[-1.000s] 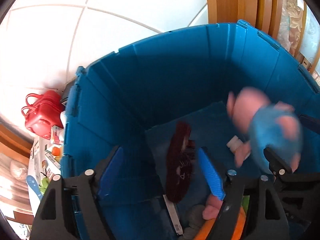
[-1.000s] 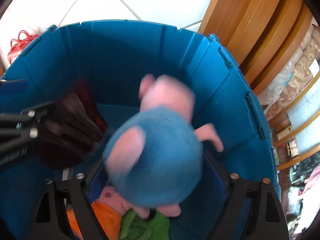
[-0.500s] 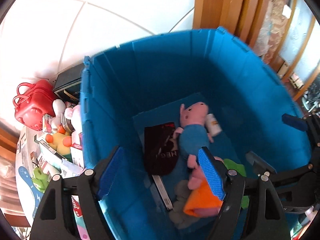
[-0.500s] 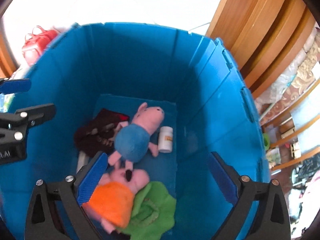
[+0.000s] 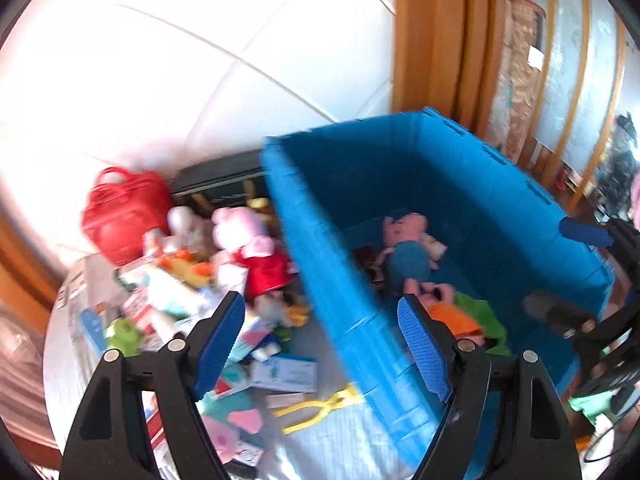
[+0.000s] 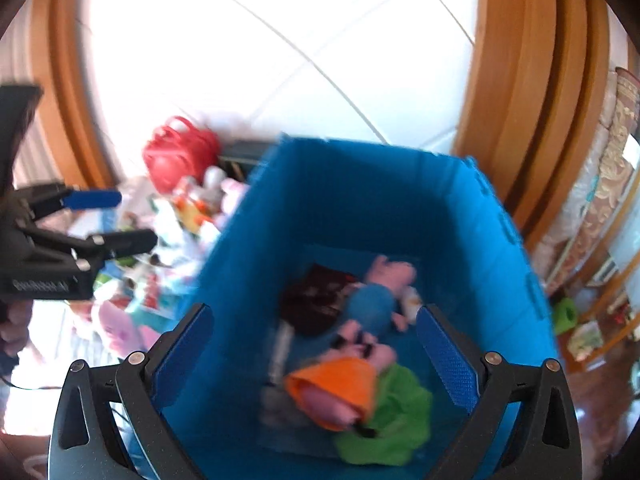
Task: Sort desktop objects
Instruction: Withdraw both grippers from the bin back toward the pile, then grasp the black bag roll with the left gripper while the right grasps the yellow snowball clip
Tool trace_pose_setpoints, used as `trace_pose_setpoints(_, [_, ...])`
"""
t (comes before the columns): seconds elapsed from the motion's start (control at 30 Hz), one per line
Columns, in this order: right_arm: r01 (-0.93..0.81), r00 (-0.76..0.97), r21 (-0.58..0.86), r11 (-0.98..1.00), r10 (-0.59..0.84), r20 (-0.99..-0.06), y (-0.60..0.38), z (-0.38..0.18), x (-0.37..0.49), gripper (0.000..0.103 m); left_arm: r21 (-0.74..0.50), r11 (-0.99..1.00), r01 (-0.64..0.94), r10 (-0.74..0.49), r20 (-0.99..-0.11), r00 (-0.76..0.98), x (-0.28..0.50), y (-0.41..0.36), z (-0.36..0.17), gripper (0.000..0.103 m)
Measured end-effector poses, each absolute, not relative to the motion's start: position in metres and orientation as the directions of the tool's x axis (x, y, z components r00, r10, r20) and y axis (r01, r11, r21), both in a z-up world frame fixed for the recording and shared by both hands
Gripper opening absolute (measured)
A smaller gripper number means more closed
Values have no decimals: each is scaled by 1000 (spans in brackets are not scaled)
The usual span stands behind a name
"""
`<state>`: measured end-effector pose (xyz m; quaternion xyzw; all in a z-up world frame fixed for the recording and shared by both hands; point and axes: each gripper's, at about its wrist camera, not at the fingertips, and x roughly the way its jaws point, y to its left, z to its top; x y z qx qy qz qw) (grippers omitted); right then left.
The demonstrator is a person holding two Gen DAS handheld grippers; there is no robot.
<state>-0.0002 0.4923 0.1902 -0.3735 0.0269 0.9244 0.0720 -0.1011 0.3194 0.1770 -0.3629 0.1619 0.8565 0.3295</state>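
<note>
1. Nearest the cameras, the left gripper [image 5: 320, 344] has its blue fingers apart with nothing between them; it hangs over the near corner wall of the blue bin [image 5: 344, 288], one finger on each side. Lowering it straight down could knock the wall and shift the bin.

2. The right gripper [image 6: 316, 344] is spread wide and empty, above the bin's inside. Its jaws have just been opening, with nothing between them now.

3. Below it, in the bin, lie an orange-dressed plush [image 6: 340, 388] on green cloth [image 6: 392, 428], a blue-bodied pig plush [image 6: 372, 300], a dark pouch [image 6: 320, 300] and a small white bottle [image 6: 412, 300]. These look sorted already. A careless reach could drag one back out.

4. Left of the bin, the unsorted pile covers the table [image 5: 344, 444]: yellow tongs [image 5: 316, 408], flat boxes, and a red-dressed pig plush [image 5: 256, 252]. They overlap closely, so closing on one item may catch a neighbour or slide boxes off the edge. Both views are blurred, so aim is uncertain.

5. Farthest, a red bag [image 5: 124, 212] stands at the table's back edge, where a push through the pile could tip it off.
</note>
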Motion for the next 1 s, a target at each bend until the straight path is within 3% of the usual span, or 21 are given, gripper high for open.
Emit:
trace_pose_setpoints(0.13, [-125, -777, 21, -992, 85, -623, 444, 187, 11, 103, 37, -786, -617, 426, -691, -584, -97, 243, 151, 80])
trace_pose_setpoints(0.27, [-91, -841, 40, -995, 55, -539, 391, 180, 16, 103, 84, -865, -494, 319, -669, -671, -101, 169, 118, 80])
trace_pose_setpoints(0.47, [-27, -861, 94, -995, -24, -507, 325, 153, -3, 103, 95, -936, -340, 184, -690, -700, -113, 75, 50, 80])
trace_pose_setpoints(0.73, [-71, -816, 142, -987, -25, -578, 266, 91, -32, 103, 44, -974, -221, 110, -764, -636, -128, 8, -42, 80])
trace_pose_setpoints(1.0, [-260, -684, 183, -948, 47, -728, 252, -18, -56, 103, 15, -980, -200, 95, -844, -528, -145, 19, -124, 80])
